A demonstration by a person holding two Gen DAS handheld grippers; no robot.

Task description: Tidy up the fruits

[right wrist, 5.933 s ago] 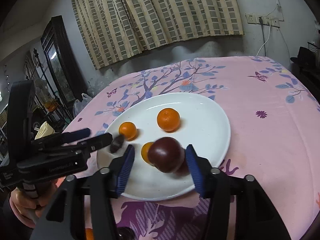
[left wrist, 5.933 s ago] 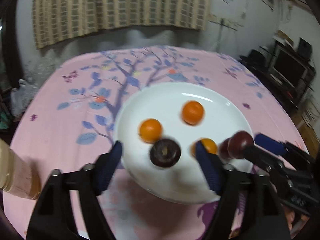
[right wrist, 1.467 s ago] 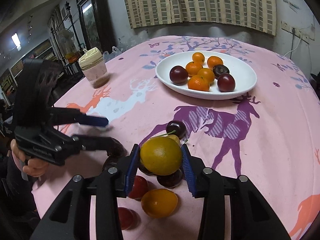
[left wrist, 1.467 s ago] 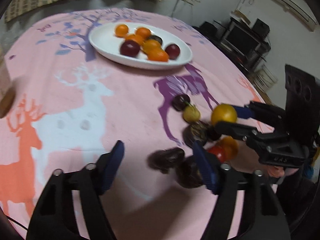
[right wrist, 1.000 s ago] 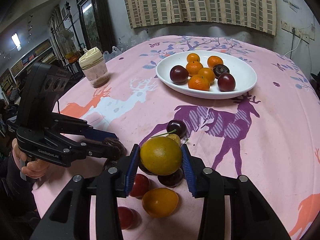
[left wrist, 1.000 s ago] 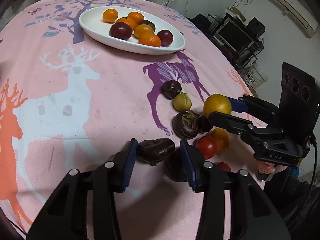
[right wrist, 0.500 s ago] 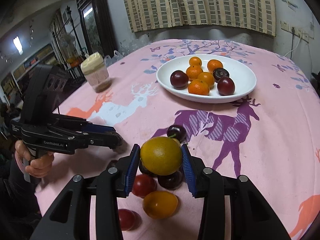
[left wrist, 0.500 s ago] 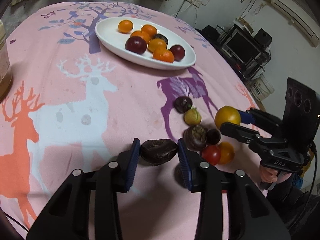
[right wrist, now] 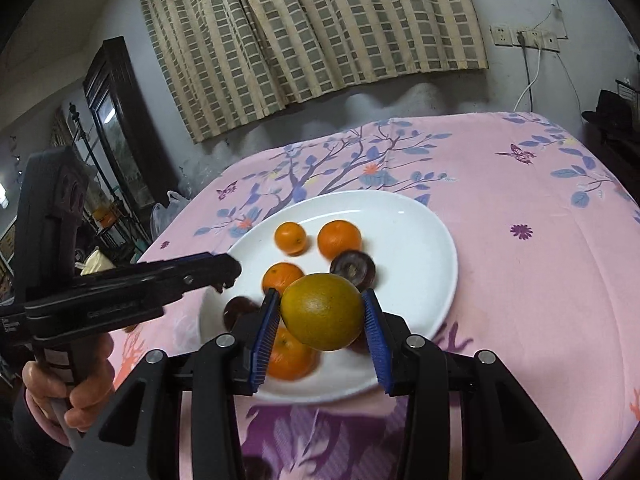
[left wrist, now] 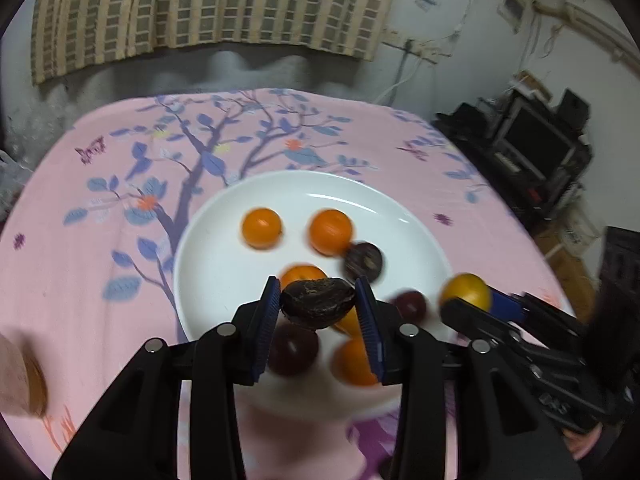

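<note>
Left wrist: oranges (left wrist: 262,228) crowd the white plate (left wrist: 208,256).

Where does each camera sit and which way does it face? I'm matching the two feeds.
Left wrist: on the left gripper, looking down at the white plate; its fingers clamp a dark wrinkled fruit.
Right wrist: on the right gripper, facing the plate; it holds a yellow-orange citrus; a hand shows.
Shared: plate, tangerines, each other's gripper.

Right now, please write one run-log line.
left gripper: wrinkled dark fruit | right gripper: yellow-orange citrus | both over white plate
</note>
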